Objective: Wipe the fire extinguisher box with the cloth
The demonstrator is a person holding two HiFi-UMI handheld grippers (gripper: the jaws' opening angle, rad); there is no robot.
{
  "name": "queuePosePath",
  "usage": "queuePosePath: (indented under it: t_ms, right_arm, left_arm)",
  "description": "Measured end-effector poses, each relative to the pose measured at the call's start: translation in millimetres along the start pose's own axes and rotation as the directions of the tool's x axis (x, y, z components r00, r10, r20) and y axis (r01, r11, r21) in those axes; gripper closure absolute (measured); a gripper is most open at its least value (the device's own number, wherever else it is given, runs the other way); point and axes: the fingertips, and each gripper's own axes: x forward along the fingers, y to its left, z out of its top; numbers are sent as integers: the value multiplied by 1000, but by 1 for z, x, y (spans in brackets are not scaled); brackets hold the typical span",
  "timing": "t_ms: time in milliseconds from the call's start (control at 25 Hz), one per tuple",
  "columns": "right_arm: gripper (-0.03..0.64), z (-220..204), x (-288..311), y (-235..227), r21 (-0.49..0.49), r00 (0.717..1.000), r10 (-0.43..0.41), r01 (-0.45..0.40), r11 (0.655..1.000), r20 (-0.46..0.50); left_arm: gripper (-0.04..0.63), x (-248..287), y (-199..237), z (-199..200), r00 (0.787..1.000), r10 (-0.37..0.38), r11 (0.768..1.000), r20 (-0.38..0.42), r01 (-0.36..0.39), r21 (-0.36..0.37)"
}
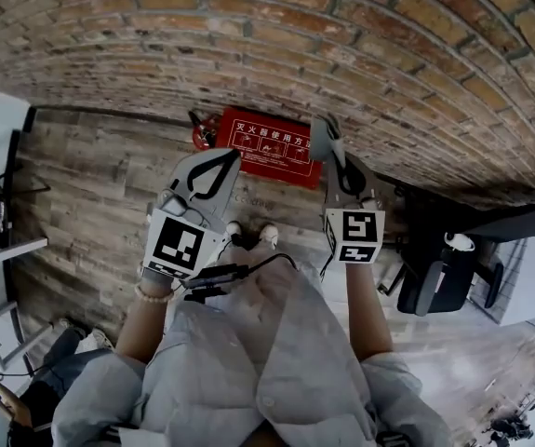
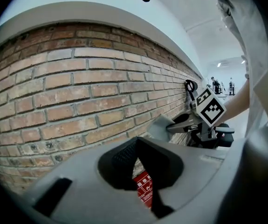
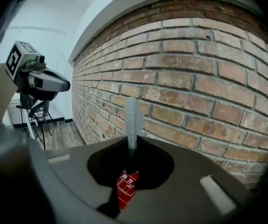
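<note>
The right gripper [image 3: 131, 148] has its jaws pinched tight on the cloth [image 3: 132, 118], a grey, mesh-textured piece that stands up in a narrow fold above the tips, so only a small flap is free. The left gripper [image 2: 136, 140] has its jaws together at the tips with nothing between them. Both are held out in front of the person, side by side but apart, and well clear of the fire extinguisher box [image 1: 265, 145]. That is a red box with white lettering on the face that shows, sitting on the wooden floor [image 1: 90, 184] against the foot of the brick wall [image 1: 360, 45], just ahead of the person's shoes [image 1: 269, 235]. Nothing touches the box, so the wiping looks not yet begun, and the step in hand seems to be bringing the cloth down to it. To do it well, lower the right gripper at a tilt so the free flap lies on the lettered face, not the hard jaw tips. Then draw it along the long side in overlapping strokes. Keep the pressure light, since so short a pinch could let the cloth slip out. The wall leaves little room at the back edge. Something dark, which I cannot make out, sits at the box's left end and might snag the cloth. The empty left gripper could steady the box if it slides.
</note>
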Motion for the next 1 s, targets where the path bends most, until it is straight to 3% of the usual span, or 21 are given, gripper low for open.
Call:
queuePosePath:
  t_ms: [440, 1000]
  right_arm:
    - [597, 68, -45, 4, -36, 994, -13, 17, 999, 111]
    - [597, 84, -60, 13, -31, 990, -21, 25, 999, 140]
  left_arm:
    - [597, -20, 4, 48, 998, 0, 999, 70, -4, 50]
    - [597, -23, 11, 55, 996, 15, 1000, 88, -16, 19]
